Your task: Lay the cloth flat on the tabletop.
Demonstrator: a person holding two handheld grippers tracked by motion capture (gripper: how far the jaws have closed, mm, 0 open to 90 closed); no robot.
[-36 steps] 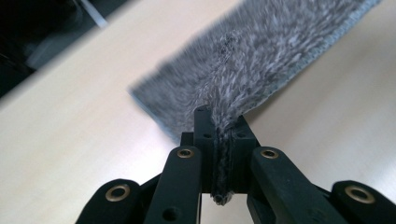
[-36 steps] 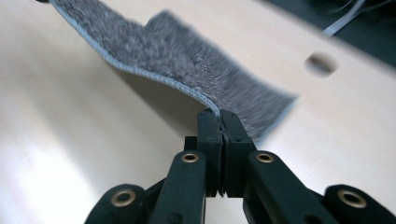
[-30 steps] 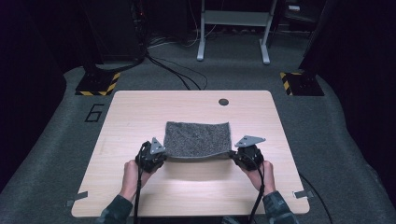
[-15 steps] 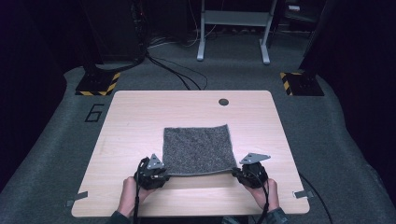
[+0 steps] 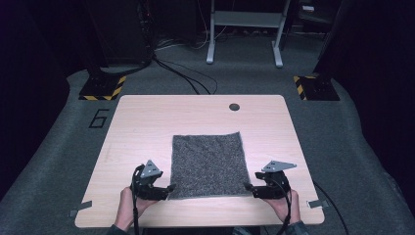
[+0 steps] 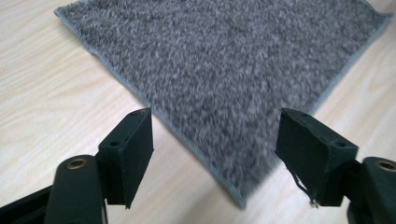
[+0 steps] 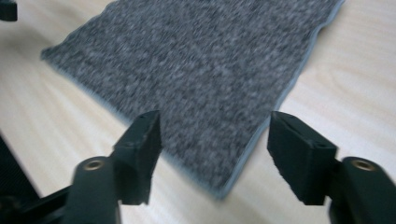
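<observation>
Carpet square (image 5: 207,165): grey, fuzzy pile, bound edge, flat on pale wood-grain table (image 5: 147,122). Left gripper (image 5: 166,188), right gripper (image 5: 248,187): black jaws just opened, spread astride near corners, pinching nothing.

carpet square (image 5: 207,164) flat on table (image 5: 142,127) centre-front, L gripper (image 5: 169,188) & R gripper (image 5: 247,187) at its near corners

I read one mark: a black numeral "6" on the grey carpeted floor (image 5: 99,118) left of my table.
</observation>
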